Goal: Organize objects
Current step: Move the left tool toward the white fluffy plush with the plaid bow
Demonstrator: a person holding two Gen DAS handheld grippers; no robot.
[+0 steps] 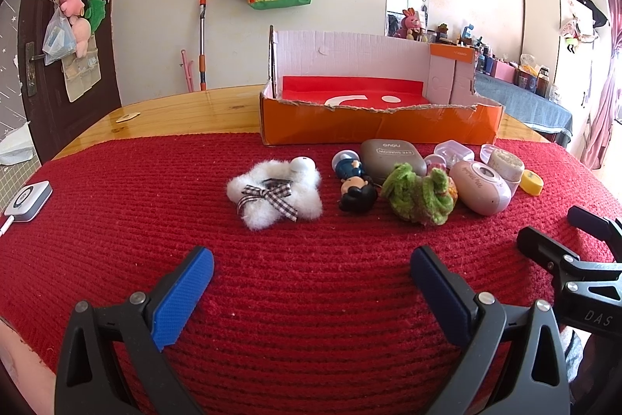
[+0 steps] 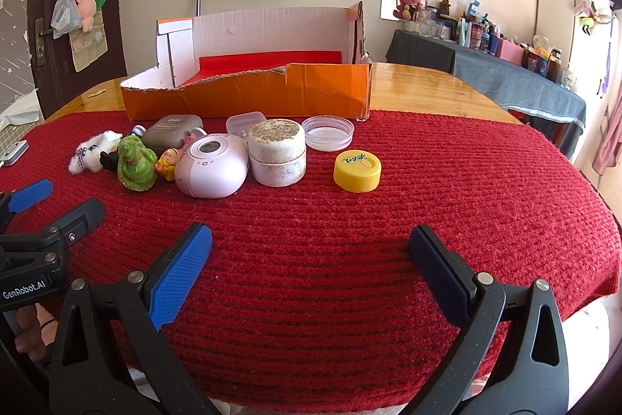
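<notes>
A row of small things lies on the red knitted cloth point(image 1: 311, 298) before an open orange cardboard box point(image 1: 381, 127): a white fluffy toy with a checked bow point(image 1: 276, 195), a dark-haired figurine point(image 1: 355, 187), a grey case point(image 1: 390, 154), a green plush point(image 1: 418, 195) and a pink oval device point(image 1: 482, 187). The right wrist view adds a white jar point(image 2: 276, 152), a clear lid point(image 2: 328, 132) and a yellow cap point(image 2: 357, 170). My left gripper point(image 1: 311, 261) stands open, short of the toys, nothing between its fingers. My right gripper point(image 2: 310, 240) is open too, short of the jar and cap.
A white-grey gadget point(image 1: 28, 200) lies at the cloth's left edge. Bare wooden table point(image 2: 427, 84) runs beside and behind the box. Bags hang on the back wall; a cluttered side table point(image 2: 505, 65) stands far right. Each gripper shows at the other view's edge.
</notes>
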